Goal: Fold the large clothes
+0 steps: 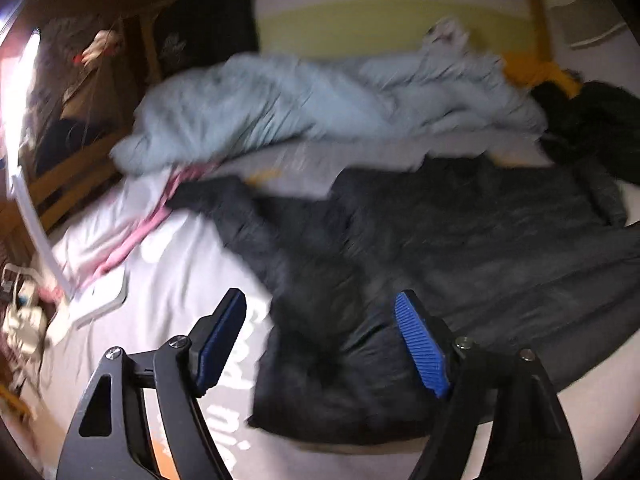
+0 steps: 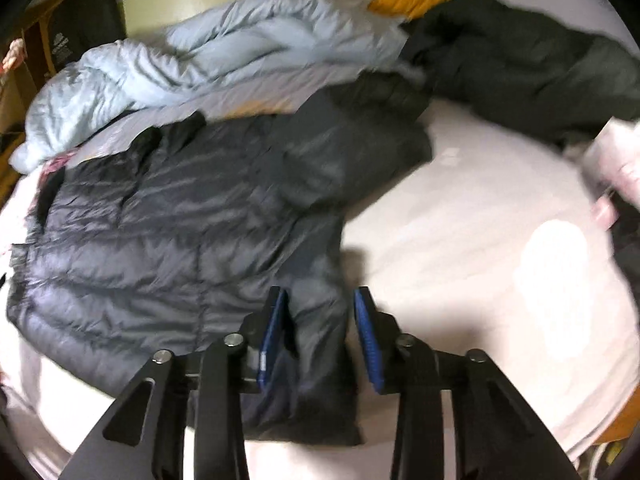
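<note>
Dark grey quilted nylon, blurred by motion in both views, is what the puffer jacket (image 2: 168,216) is made of; it is spread flat on the bed (image 2: 460,248), filling the centre and left of the right wrist view and the centre and right of the left wrist view (image 1: 460,248). Its stitched baffles are made out clearly only in the right wrist view; in the other, the sleeve reaching to the upper left is smeared to a dark shape. The jacket's lower corner is partly hidden behind the right tool (image 2: 320,340), whose blue pads (image 2: 370,344) are held somewhat apart with a fold of the hem between them; whether the fabric is actually pressed cannot be told. The left tool (image 1: 320,340) is spread wide above the jacket's lower left edge, with nothing pinched. A crumpled pale blue garment (image 1: 288,108) is seen across the top, a dark green one (image 2: 540,68) at the upper right. Printed lettering on the sheet is cut off by the left tool. A hand (image 2: 616,184) is partly cropped at the right edge.
</note>
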Demonstrator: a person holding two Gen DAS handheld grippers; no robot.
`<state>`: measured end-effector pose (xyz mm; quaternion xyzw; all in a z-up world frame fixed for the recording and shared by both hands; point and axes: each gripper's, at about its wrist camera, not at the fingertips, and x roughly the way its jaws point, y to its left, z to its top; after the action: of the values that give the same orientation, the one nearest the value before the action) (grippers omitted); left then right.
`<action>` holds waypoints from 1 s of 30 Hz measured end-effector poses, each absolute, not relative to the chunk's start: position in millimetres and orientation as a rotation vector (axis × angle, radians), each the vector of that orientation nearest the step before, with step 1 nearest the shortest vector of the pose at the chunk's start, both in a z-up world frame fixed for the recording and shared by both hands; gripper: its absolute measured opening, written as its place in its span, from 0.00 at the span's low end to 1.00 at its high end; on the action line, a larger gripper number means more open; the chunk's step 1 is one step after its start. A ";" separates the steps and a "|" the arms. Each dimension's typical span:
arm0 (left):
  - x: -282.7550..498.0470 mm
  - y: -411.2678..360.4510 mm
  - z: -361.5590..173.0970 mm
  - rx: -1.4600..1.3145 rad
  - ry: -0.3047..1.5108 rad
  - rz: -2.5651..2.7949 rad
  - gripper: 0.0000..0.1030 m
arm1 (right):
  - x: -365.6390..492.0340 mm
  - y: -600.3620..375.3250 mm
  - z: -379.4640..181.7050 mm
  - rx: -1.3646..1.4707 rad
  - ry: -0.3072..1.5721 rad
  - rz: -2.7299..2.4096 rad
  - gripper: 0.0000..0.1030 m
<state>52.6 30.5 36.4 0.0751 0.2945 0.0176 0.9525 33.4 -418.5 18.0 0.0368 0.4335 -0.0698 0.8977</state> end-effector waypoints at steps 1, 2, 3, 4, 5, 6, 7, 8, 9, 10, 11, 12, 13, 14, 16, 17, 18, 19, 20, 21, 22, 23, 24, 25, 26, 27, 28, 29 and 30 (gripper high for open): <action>51.7 26.8 41.3 0.143 0.584 0.009 0.74 | 34.8 -418.8 22.1 0.072 0.885 -0.151 0.40; 52.6 22.9 46.0 0.131 0.578 -0.014 0.74 | 35.4 -420.1 25.6 0.074 0.870 -0.151 0.40; 52.8 21.4 49.7 0.123 0.579 -0.029 0.74 | 38.1 -423.5 29.1 0.081 0.860 -0.146 0.40; 56.6 19.3 53.3 0.114 0.586 -0.048 0.74 | 39.2 -423.6 32.4 0.089 0.849 -0.141 0.40; 61.1 17.0 56.3 0.107 0.592 -0.062 0.74 | 40.7 -422.6 35.7 0.096 0.843 -0.136 0.40; 65.6 14.6 58.9 0.100 0.597 -0.071 0.74 | 43.0 -421.8 37.9 0.100 0.837 -0.128 0.40; 71.6 12.6 61.7 0.094 0.602 -0.077 0.74 | 46.0 -419.8 40.6 0.100 0.832 -0.122 0.40; 81.7 9.8 65.3 0.089 0.609 -0.084 0.74 | 49.6 -418.0 45.7 0.097 0.825 -0.120 0.40; 90.1 4.2 67.3 0.083 0.616 -0.089 0.74 | 52.4 -414.6 47.2 0.095 0.820 -0.120 0.40; 90.5 -2.1 70.3 0.076 0.621 -0.093 0.74 | 55.5 -412.3 50.5 0.091 0.814 -0.118 0.42; 100.3 -5.0 72.4 0.067 0.626 -0.098 0.74 | 59.1 -410.3 55.8 0.087 0.808 -0.116 0.44; 100.6 -7.1 74.3 0.062 0.628 -0.101 0.74 | 60.3 -409.0 59.5 0.084 0.804 -0.114 0.50; 105.8 -10.2 74.8 0.063 0.627 -0.101 0.74 | 64.2 -407.5 63.0 0.082 0.800 -0.115 0.55; 105.5 -13.7 74.4 0.068 0.626 -0.097 0.74 | 69.8 -406.2 66.7 0.076 0.796 -0.119 0.55; 109.3 -19.3 70.2 0.076 0.624 -0.101 0.74 | 84.7 -403.1 70.4 0.061 0.798 -0.131 0.55; 112.7 -21.0 65.2 0.079 0.626 -0.106 0.74 | 94.5 -402.0 70.2 0.051 0.807 -0.141 0.56; 113.7 -21.5 60.3 0.083 0.627 -0.109 0.74 | 104.1 -400.7 69.2 0.045 0.815 -0.146 0.56; 115.4 -22.1 52.8 0.091 0.634 -0.112 0.74 | 118.7 -399.3 67.1 0.041 0.826 -0.147 0.56; 117.9 -22.2 45.0 0.098 0.653 -0.119 0.74 | 128.7 -398.3 65.0 0.039 0.835 -0.148 0.56; 121.4 -22.4 37.9 0.100 0.681 -0.131 0.74 | 141.2 -397.5 61.7 0.033 0.844 -0.155 0.56; 125.5 -21.5 31.4 0.098 0.709 -0.144 0.74 | 152.9 -397.0 58.5 0.022 0.847 -0.165 0.56; 128.8 -20.9 25.3 0.095 0.730 -0.150 0.74 | 167.5 -397.5 54.6 0.005 0.843 -0.188 0.56; 131.2 -20.2 19.7 0.095 0.743 -0.154 0.74 | 175.4 -397.3 52.1 -0.003 0.840 -0.205 0.56; 134.5 -20.8 13.6 0.098 0.762 -0.159 0.74 | 185.4 -400.0 49.0 -0.011 0.838 -0.223 0.56; 137.6 -22.1 7.4 0.104 0.782 -0.165 0.74 | 195.8 -404.0 45.3 -0.013 0.842 -0.234 0.56; 141.4 -24.6 0.9 0.112 0.804 -0.171 0.74 | 205.2 -409.9 41.8 -0.005 0.852 -0.243 0.56; 144.4 -27.9 -5.0 0.125 0.819 -0.166 0.74 | 210.7 -414.4 39.5 0.004 0.857 -0.247 0.58; 146.5 -30.8 -10.1 0.141 0.828 -0.157 0.74 | 216.6 -420.4 36.7 0.018 0.860 -0.251 0.59; 148.4 -34.2 -15.8 0.161 0.833 -0.149 0.74 | 221.2 -425.2 33.5 0.028 0.863 -0.253 0.61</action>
<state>148.4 -34.2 -15.8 0.0782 0.4037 -0.0721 0.9087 221.2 -425.2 33.5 0.0133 0.4172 -0.1225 0.9004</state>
